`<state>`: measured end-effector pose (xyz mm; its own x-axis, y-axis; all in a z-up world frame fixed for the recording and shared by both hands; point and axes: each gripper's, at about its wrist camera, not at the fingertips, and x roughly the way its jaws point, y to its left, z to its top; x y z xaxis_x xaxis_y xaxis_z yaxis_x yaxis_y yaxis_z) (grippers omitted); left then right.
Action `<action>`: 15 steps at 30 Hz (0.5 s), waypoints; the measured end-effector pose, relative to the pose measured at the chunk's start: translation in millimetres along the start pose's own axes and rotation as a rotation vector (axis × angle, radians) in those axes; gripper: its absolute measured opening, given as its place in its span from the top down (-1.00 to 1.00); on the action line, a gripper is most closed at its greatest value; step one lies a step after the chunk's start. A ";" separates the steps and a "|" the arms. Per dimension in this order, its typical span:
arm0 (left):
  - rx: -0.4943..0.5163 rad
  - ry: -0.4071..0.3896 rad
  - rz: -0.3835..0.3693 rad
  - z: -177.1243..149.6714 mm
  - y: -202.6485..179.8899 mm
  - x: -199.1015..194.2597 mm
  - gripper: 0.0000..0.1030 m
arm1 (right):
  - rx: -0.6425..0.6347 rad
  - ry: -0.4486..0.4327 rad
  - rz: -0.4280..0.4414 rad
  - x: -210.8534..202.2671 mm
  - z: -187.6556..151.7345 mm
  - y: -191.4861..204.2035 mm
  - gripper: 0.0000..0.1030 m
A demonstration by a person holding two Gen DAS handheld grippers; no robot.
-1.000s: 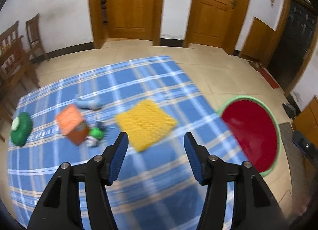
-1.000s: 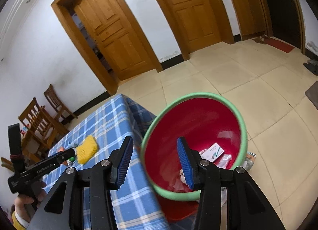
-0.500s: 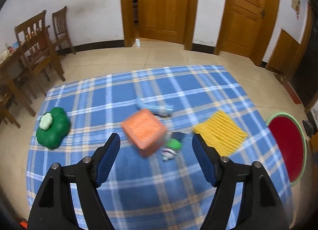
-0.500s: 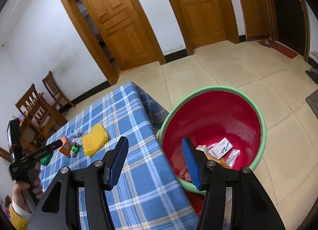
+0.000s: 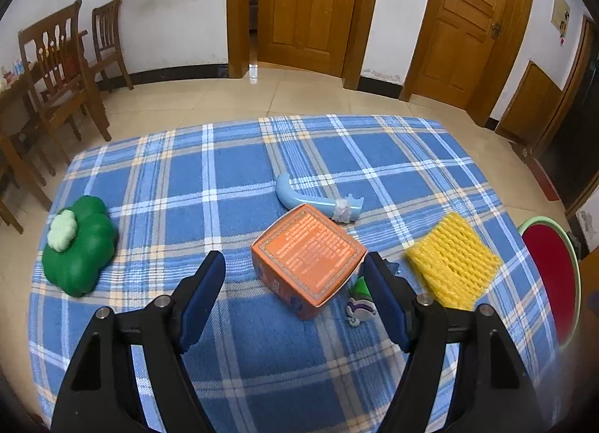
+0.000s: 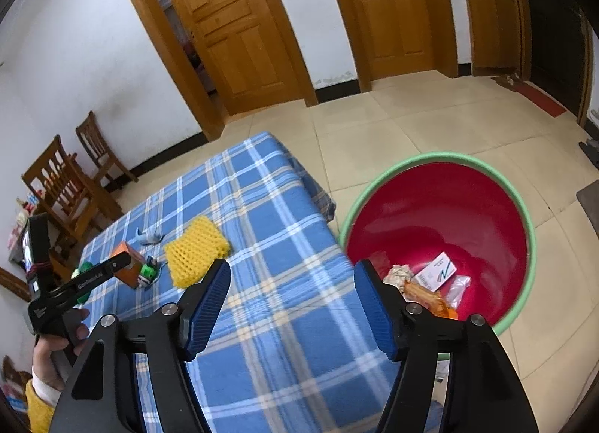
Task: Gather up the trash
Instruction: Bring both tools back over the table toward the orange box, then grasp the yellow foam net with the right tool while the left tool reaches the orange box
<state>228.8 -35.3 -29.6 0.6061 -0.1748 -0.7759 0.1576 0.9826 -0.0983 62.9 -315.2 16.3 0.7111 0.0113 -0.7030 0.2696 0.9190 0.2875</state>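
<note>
Your left gripper [image 5: 294, 292] hangs with its jaws spread wide and empty, low in the left wrist frame, and the orange box [image 5: 307, 260] sits right between the two blue pads [image 5: 200, 296], a little ahead of them, on the plaid cloth [image 5: 168, 171]. To take it well, come down square so both pads meet flat opposite faces of the box; it lies turned corner-on to you, so rotate your wrist a touch first or the pads will likely slip off an edge. Mind the small green wrapper [image 5: 360, 300] just beside the right pad, or you may pinch it along by accident. The blue tube [image 5: 314, 201] lies just behind the box, the yellow sponge [image 5: 453, 261] to its right, the green toy [image 5: 78, 246] well apart at left. Your right gripper [image 6: 292, 302] is also wide and holds nothing, hovering over the table's edge at the bottom of the right wrist frame, beside the red bin [image 6: 524, 216] on the floor, where trash [image 6: 434, 272] already lies. In that view, your left hand [image 6: 52, 350] grips its handle at lower left, tool angled toward the box.
</note>
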 end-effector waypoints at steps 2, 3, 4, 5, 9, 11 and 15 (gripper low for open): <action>-0.012 0.000 -0.014 -0.6 3.1 2.5 -0.47 | -0.012 0.012 0.001 7.9 -0.5 10.6 -0.36; -0.019 -0.001 -0.023 -0.7 4.5 3.4 -0.47 | -0.016 0.018 0.003 11.9 -0.4 14.6 -0.36; -0.026 -0.004 -0.036 -1.3 5.9 3.7 -0.47 | -0.020 0.027 0.007 17.0 -0.4 19.5 -0.36; -0.031 -0.010 -0.049 -1.9 7.3 3.6 -0.47 | -0.023 0.034 0.009 20.3 -0.4 23.0 -0.37; -0.058 -0.024 -0.090 -2.5 13.7 1.2 -0.18 | -0.037 0.064 0.004 40.5 1.3 39.2 -0.36; -0.076 -0.030 -0.095 -3.5 18.6 -0.4 -0.18 | -0.035 0.076 0.010 48.3 1.4 45.9 -0.37; -0.114 -0.042 -0.075 -6.0 28.8 -2.9 -0.18 | -0.045 0.094 -0.001 64.2 -0.5 61.0 -0.36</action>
<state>226.9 -6.1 -33.9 0.6281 -0.2482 -0.7375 0.1155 0.9670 -0.2271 124.7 -258.2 -11.6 0.6459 0.0454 -0.7621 0.2393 0.9359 0.2585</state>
